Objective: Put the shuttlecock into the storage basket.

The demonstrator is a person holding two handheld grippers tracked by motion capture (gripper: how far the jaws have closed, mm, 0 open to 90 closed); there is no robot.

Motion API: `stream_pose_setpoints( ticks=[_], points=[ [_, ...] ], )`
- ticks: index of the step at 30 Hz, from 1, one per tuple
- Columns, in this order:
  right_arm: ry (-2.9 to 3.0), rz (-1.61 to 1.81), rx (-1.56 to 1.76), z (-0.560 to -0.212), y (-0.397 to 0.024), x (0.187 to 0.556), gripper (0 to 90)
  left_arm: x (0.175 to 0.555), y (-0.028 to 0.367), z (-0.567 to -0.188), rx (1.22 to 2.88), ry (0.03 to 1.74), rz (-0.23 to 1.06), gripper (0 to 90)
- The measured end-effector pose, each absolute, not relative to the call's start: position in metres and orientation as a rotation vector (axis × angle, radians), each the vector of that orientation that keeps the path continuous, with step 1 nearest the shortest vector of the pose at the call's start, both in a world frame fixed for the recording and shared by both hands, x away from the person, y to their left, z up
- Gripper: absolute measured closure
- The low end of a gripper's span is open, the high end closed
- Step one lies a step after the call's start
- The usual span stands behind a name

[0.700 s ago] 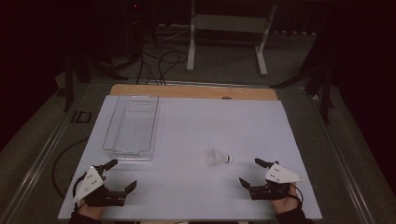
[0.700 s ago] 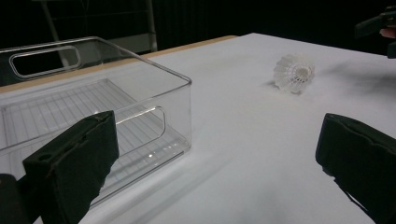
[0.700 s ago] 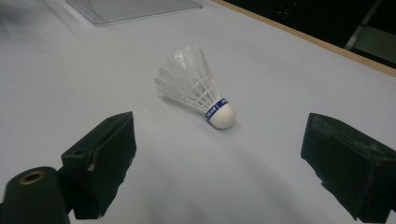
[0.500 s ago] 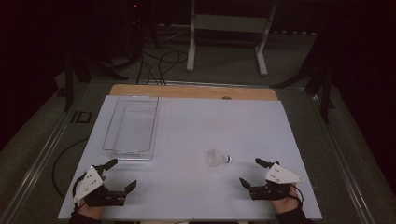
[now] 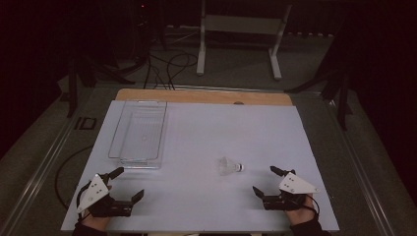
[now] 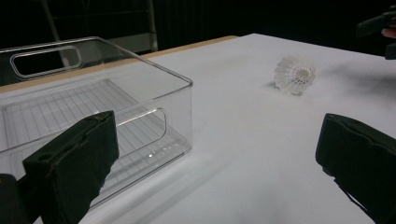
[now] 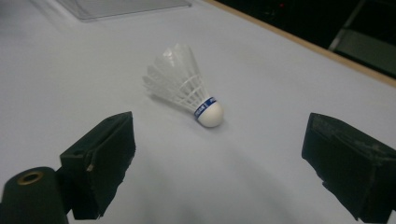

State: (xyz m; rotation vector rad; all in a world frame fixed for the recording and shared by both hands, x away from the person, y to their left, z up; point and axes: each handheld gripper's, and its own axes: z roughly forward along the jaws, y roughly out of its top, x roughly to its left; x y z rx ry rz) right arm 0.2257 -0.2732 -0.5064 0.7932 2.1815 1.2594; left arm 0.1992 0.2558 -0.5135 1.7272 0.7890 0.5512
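Since the shuttlecock [image 5: 229,166] is lying on its side just right of the clear bin [image 5: 140,132], with the right gripper [image 5: 270,181] spread wide nearby, the cork should probably be pinched, not the feathers.

The clear bin [image 6: 93,116] runs off the left edge of the left gripper view, its near corner hidden behind a black jaw, and the blue band's lettering on the shuttlecock [image 7: 187,88] is too small to read
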Motion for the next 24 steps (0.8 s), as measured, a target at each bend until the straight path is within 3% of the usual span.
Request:
stream_pose_setpoints(
  ticks=[24],
  points=[
    [2.188, 1.294, 0.832, -0.508, -0.274, 0.228, 9.7, 0.2, 0.252, -0.504, 1.761, 0.786, 0.492, 0.2]
  ],
)
